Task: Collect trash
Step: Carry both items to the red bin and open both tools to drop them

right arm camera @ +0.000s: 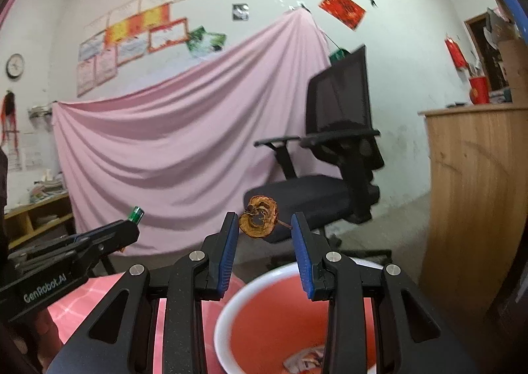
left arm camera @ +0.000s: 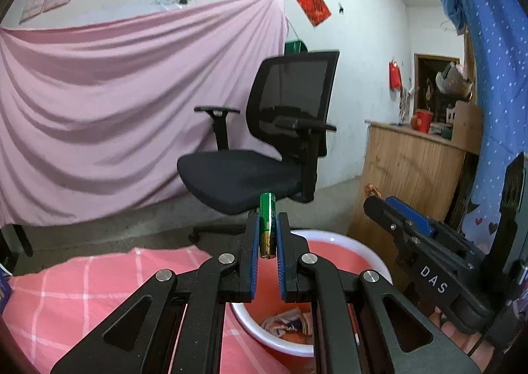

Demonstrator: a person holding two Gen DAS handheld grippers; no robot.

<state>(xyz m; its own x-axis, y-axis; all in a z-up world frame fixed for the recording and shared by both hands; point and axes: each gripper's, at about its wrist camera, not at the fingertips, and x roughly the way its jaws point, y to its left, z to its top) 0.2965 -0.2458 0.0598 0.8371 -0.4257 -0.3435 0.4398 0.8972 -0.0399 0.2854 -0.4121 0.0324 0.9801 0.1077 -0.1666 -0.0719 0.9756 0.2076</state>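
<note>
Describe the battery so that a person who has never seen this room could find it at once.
Start from the black office chair before the pink sheet, then look down to the pink basin in the foreground. Above its rim, the left gripper clamps the battery upright between its blue pads. It is a small cylinder, green above and gold below, unlike the dried brown peel at the right gripper.

The battery (left arm camera: 267, 225) looked like glossy green and gold metal between matt black plastic grippers with ribbed blue pads (left arm camera: 254, 255). The basin (right arm camera: 231, 314) seemed smooth plastic. Behind it hung soft pink cloth (left arm camera: 132, 103); the cabinet (right arm camera: 475, 195) was grainy wood.
</note>
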